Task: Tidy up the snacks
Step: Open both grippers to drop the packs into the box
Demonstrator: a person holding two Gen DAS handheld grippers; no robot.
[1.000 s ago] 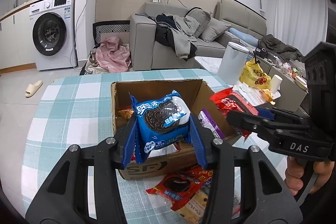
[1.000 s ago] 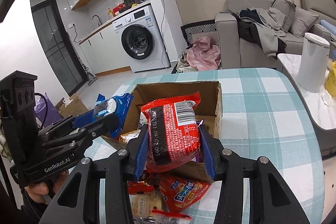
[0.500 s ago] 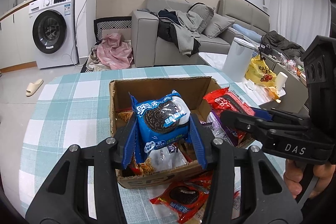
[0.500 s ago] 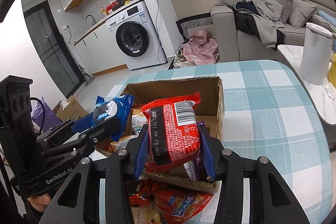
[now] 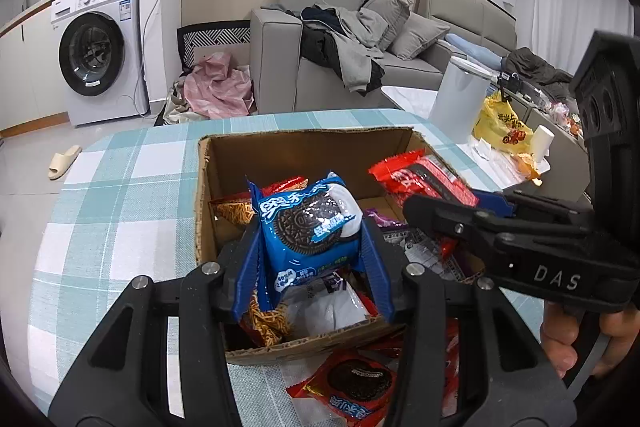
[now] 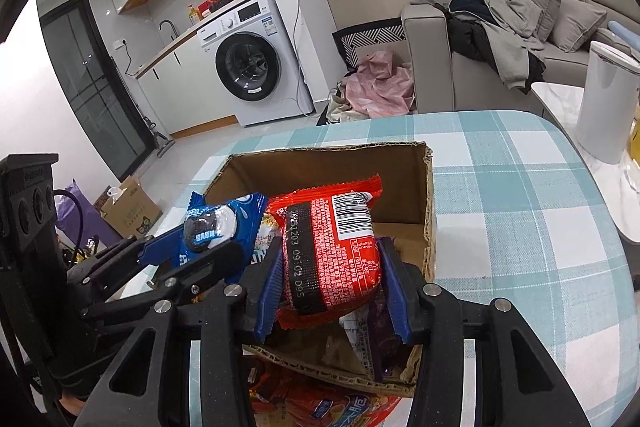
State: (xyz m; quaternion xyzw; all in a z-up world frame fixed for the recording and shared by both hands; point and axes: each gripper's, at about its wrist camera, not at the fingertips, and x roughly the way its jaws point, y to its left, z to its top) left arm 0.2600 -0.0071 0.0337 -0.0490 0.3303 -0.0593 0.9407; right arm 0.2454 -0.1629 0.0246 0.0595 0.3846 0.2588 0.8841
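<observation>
An open cardboard box (image 5: 304, 143) (image 6: 430, 195) with several snack packets inside sits on the checked tablecloth. My left gripper (image 5: 310, 247) is shut on a blue cookie packet (image 5: 308, 231) (image 6: 216, 223) and holds it over the box's near left part. My right gripper (image 6: 330, 267) is shut on a red snack packet (image 6: 332, 247) (image 5: 424, 179), barcode side up, over the box's right part. Each gripper shows in the other's view, side by side above the box.
Loose packets lie on the cloth before the box's near wall, among them a red cookie packet (image 5: 352, 383) and a red-orange bag (image 6: 332, 407). A person's hand (image 5: 576, 343) grips the right tool. The table edge curves off left and right; a white bin (image 6: 608, 99) stands beyond it.
Both grippers have moved forward and down over the box with their packets still held. The box now fills more of both views and its contents show.
</observation>
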